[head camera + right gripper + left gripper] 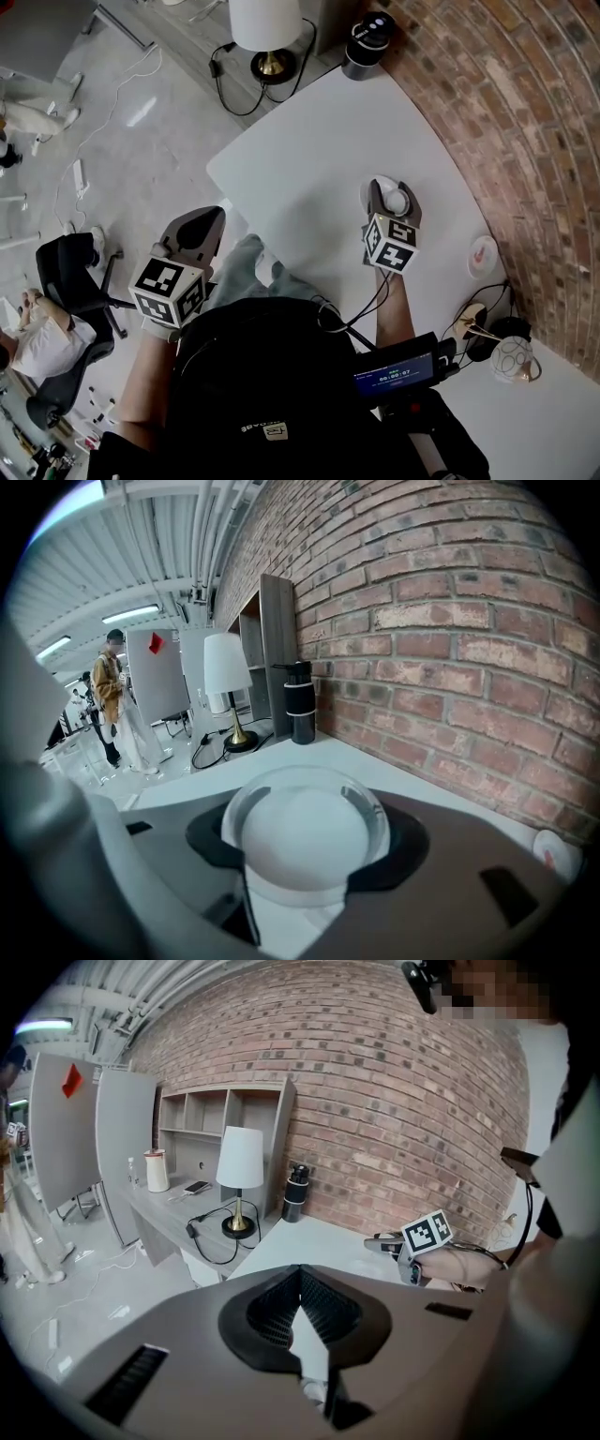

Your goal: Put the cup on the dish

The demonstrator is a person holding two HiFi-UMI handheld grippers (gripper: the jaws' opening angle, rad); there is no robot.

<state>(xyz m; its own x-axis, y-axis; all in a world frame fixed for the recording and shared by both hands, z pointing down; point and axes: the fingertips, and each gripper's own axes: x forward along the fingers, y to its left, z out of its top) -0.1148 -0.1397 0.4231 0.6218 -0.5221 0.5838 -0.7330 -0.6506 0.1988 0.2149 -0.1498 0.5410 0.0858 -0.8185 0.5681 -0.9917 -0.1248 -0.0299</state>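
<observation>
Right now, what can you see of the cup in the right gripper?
The cup is small and round, with a clear, glass-like rim and a whitish inside. It stands upright, mouth up, gripped on its sides by the jaws of the right gripper. It is over the white table near the brick wall, apart from the dish. Whether its base touches the table cannot be seen.

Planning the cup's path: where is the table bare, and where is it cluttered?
Bare: the wide stretch of table between the lamp and the right gripper holding the cup, and the strip from that gripper to the dish. Crowded: the near corner past the dish, around the round ornament.
</observation>
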